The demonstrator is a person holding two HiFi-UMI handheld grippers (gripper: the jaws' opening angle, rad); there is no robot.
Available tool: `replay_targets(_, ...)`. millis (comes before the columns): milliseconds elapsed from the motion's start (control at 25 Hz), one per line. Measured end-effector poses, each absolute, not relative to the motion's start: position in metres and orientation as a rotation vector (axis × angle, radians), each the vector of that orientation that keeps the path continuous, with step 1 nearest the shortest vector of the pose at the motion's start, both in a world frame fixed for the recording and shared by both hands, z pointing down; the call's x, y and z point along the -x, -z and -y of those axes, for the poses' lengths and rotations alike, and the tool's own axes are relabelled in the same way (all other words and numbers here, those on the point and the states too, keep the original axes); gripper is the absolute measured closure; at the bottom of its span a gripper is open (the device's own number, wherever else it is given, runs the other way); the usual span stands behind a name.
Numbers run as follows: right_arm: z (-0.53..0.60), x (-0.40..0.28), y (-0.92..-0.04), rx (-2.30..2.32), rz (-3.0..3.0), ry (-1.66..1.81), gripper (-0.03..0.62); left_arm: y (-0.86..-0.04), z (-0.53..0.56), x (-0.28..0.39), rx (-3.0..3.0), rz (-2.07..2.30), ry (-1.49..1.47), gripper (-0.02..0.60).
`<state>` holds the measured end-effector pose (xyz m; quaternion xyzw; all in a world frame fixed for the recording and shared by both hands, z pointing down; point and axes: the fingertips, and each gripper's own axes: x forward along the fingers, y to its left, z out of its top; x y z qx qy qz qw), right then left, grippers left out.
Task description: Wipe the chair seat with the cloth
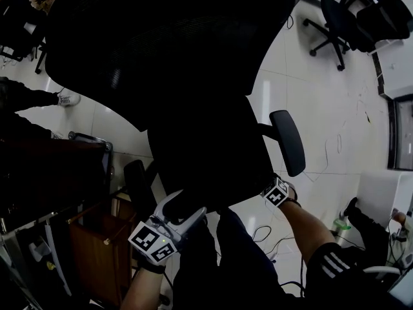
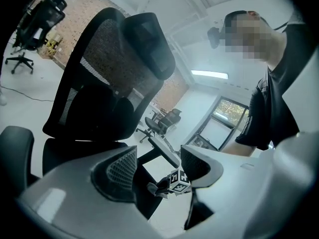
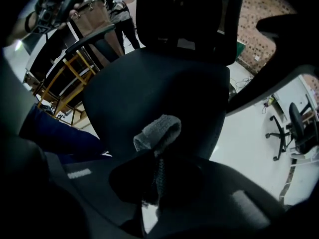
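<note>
Room: pale tiled floor; another office chair stands well apart.
Cloth: grey and folded, poking out of the right jaws near the seat's front edge; it seems just off the seat, but the dark view leaves contact unsure.
Chair seat: black, facing the person.
Right hand-held gripper: clamped on the cloth.
Left hand-held gripper: jaws wide, nothing between them, near the seat's front left corner.

The cloth is grey, the chair seat black.
</note>
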<state>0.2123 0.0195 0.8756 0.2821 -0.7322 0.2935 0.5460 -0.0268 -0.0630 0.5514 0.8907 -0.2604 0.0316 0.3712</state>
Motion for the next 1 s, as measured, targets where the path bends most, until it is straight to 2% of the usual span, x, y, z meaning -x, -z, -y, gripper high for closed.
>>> replay_targets(240, -0.006, -0.167, -0.820, -0.837, 1.833, -0.825, 0.566, -0.526, 0.059, 0.043, -2.308, 0.664, -0.070, 0.282)
replay_targets(520, 0.022, -0.081, -0.653, -1.048, 2.180, -0.834, 0.566, -0.467, 0.038, 0.067, -2.395, 0.615, -0.029, 0.282)
replay_targets(720, -0.038, -0.047, -0.525, -1.116, 2.392, -0.829, 0.566, -0.418, -0.031, 0.080, -2.438, 0.575, -0.058, 0.282)
replay_targets(1000, -0.115, -0.049, -0.433, -1.075, 2.608, -0.810, 0.566, -0.377, -0.104, 0.068, -2.507, 0.644, 0.025, 0.282)
